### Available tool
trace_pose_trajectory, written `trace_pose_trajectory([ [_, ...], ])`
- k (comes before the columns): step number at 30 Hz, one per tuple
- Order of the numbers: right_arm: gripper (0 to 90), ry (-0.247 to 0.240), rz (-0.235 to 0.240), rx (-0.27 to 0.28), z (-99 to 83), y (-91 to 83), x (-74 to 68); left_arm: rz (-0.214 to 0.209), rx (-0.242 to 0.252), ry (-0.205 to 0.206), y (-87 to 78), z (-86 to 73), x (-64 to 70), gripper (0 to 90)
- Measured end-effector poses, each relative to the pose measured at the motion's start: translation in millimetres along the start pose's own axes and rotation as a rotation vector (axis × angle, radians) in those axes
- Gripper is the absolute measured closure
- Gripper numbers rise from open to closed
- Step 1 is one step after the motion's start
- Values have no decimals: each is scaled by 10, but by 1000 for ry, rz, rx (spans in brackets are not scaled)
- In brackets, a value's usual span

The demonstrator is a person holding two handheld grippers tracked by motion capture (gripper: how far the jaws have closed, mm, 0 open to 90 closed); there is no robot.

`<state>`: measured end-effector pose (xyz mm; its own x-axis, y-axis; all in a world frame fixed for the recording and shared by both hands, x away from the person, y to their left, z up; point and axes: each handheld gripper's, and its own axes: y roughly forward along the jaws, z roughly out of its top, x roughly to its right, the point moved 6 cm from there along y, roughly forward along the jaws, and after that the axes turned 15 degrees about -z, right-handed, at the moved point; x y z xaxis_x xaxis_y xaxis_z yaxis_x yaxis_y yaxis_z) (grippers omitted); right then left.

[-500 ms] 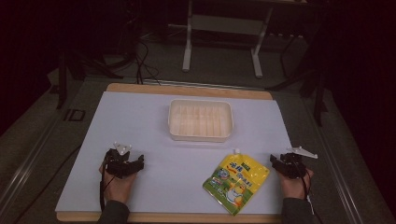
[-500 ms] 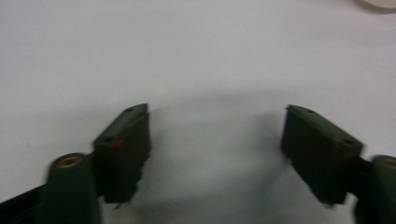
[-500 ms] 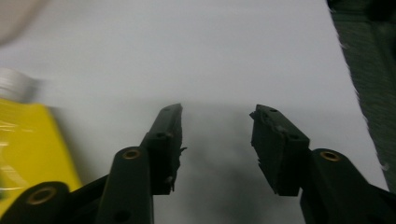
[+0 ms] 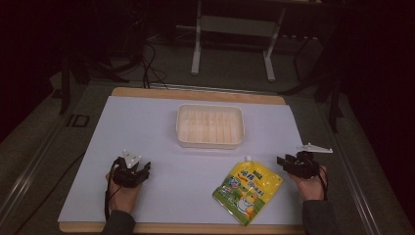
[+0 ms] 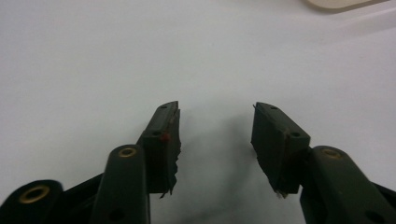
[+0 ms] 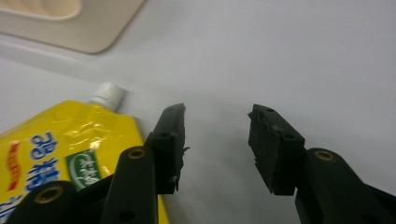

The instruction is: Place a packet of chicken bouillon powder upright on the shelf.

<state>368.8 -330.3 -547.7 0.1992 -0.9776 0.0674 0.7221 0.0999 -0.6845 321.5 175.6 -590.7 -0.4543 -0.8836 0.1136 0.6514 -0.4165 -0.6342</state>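
A yellow spouted pouch (image 4: 247, 190) lies flat on the white mat, its white cap (image 6: 108, 95) pointing toward the far side. A cream plastic tray (image 4: 210, 125) sits at the mat's middle back. My right gripper (image 4: 284, 163) rests just right of the pouch, open, nothing between its jaws; in the right gripper view the right gripper (image 6: 216, 122) has the pouch (image 6: 65, 149) left of its left jaw. My left gripper (image 4: 142, 171) sits at the front left, open over bare mat; in the left gripper view the left gripper (image 5: 215, 120) holds nothing.
The white mat (image 4: 147, 132) covers a wooden board (image 4: 195, 93). Beyond the table stand a metal frame's legs (image 4: 195, 49) and cables on a dark floor. The tray's corner (image 6: 70, 28) lies far left of the right gripper, and its edge (image 5: 341, 3) is at the top right.
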Motion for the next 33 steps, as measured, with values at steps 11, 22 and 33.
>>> trace_pose_trajectory([
  [11,402,-64,166,-66,-7,91,-268,20,1,39,2,-1,35,532],
  [22,395,-71,253,-134,-115,225,-427,22,-1,42,6,-2,37,532],
  [33,575,-36,354,-192,-184,232,-430,29,0,43,8,-2,39,531],
])
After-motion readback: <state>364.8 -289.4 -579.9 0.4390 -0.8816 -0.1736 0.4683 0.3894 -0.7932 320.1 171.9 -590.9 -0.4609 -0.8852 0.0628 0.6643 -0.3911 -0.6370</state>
